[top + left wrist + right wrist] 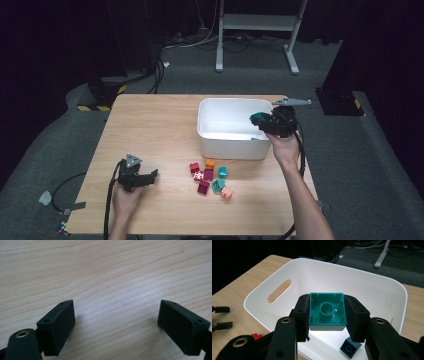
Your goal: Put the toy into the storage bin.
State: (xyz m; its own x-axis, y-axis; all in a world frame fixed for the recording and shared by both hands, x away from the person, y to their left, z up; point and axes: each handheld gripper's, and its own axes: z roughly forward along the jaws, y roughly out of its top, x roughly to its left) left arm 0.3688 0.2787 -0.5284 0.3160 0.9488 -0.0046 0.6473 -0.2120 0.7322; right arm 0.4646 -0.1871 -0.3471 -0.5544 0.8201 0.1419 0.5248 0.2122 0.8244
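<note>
Left tool (150, 176): rests low over the bench (150, 125) near its front-left corner, held by the person's left hand (125, 197). Jaws wide apart, nothing between them; in the left gripper view bare wood grain lies under and between the pads (58, 325). Grey three-cornered plate (133, 161) sits on top; cable (107, 210) trails back off the front edge.

Centre of bench: loose cluster of small blocks (210, 177), approx. eight, in red, magenta, orange, teal and pink, lying just in front of the white bin (232, 145). No lettering legible on any block.

White bin: rectangular, rounded corners, slot handle (279, 290) in one end wall. No brand or label readable. A dark blue block (350, 347) lies on the bin floor.

Right tool (327, 315): held by the right hand (285, 147) above the bin's right-hand end. Jaws closed on a teal block (327, 311), one pad on each side wall. Block's hollow underside w/ central tube faces the camera in the right gripper view. Block is over the bin interior, clear of the floor.
</note>
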